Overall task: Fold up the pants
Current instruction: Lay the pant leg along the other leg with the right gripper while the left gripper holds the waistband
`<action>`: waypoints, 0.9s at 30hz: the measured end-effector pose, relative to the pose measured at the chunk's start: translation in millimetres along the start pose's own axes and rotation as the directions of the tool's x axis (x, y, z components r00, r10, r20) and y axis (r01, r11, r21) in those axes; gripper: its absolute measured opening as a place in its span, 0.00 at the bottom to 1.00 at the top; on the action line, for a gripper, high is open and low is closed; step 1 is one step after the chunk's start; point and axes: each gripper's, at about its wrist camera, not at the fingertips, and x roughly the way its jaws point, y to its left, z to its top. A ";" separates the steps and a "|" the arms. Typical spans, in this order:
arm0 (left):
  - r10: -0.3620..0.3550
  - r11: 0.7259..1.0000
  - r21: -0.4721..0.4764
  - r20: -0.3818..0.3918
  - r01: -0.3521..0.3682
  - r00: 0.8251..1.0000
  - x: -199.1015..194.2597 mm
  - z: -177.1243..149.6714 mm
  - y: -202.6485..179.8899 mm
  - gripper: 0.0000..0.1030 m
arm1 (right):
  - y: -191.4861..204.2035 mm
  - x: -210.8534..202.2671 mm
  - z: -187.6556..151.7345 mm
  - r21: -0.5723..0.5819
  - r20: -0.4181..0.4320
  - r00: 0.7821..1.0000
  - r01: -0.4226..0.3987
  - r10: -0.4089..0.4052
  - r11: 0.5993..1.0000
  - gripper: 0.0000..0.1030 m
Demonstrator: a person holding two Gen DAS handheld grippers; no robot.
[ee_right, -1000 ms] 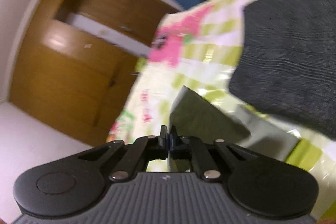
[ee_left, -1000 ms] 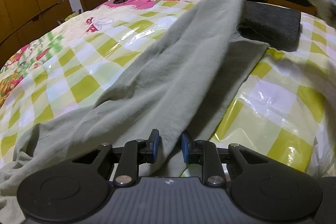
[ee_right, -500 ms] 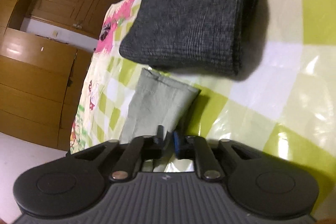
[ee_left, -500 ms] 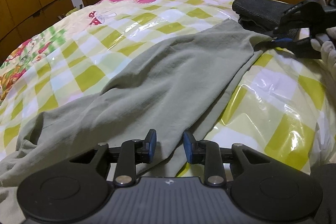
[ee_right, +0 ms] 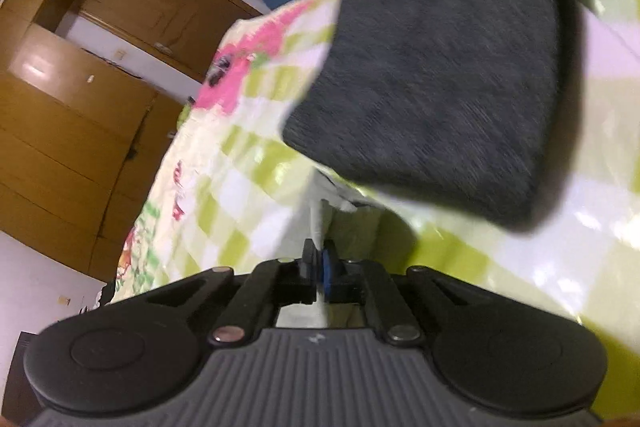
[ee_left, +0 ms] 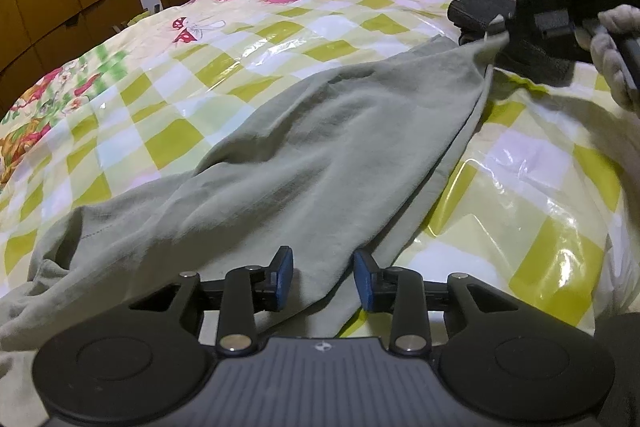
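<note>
- Left wrist view: the left gripper [ee_left: 323,277] has its jaws spreading apart, with the near edge of the grey-green pants [ee_left: 304,155] between the blue pads, not pinched. The pants run across the checked bedspread [ee_left: 520,195] up to the dark folded garment [ee_left: 480,13]; wait until the cloth slips free before withdrawing.
- Right wrist view: the right gripper [ee_right: 319,263] is pinching the pants' far hem [ee_right: 320,223], just below the dark folded garment [ee_right: 440,67]. Keep that pinch firm and carry the hem clear of the garment.

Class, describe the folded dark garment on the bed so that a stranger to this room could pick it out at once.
Start at the bed cover, glossy with yellow-green and white checks. Follow the grey-green pants spread along it to their far end. Just beyond lies the folded dark garment: charcoal, ribbed like knitwear, a thick neat block, unlike the pale, loose pants.
</note>
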 end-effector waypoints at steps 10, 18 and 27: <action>-0.012 1.000 -0.015 -0.001 0.012 1.000 -0.6 -4.0 4.2 0.48 | -27.8 5.2 -0.7 0.052 -0.002 0.996 0.085 -0.085 0.995 0.10; -0.011 1.000 -0.012 -0.001 0.011 1.000 -3.8 -6.3 5.8 0.48 | -33.4 -4.8 -9.8 0.073 -0.064 0.996 0.073 -0.069 0.995 0.30; 0.016 0.998 -0.057 0.005 -0.016 1.000 -18.2 -22.6 16.6 0.49 | -24.2 25.2 -16.4 0.091 -0.113 0.994 0.002 0.008 0.996 0.57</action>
